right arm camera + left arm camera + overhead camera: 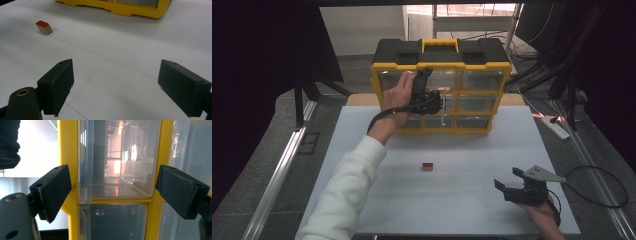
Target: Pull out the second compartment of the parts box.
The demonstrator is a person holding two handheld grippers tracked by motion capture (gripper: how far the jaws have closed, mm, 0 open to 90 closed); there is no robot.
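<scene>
The left claw (113, 192) stands with its jaws apart, straddling one clear drawer (115, 160) on the front of the yellow organiser case (441, 85) at the far end of the white worktop (462, 150); the pads do not press it. The right claw (508, 179) rests wide apart near the worktop's close edge. One small red-topped block (427, 166) lies alone mid-worktop, well apart from both.

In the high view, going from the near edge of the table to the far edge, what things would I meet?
Right gripper with its jaws open → small red-topped block → left gripper, raised against the drawers → yellow and black drawer cabinet at the far end of the white table.
</scene>
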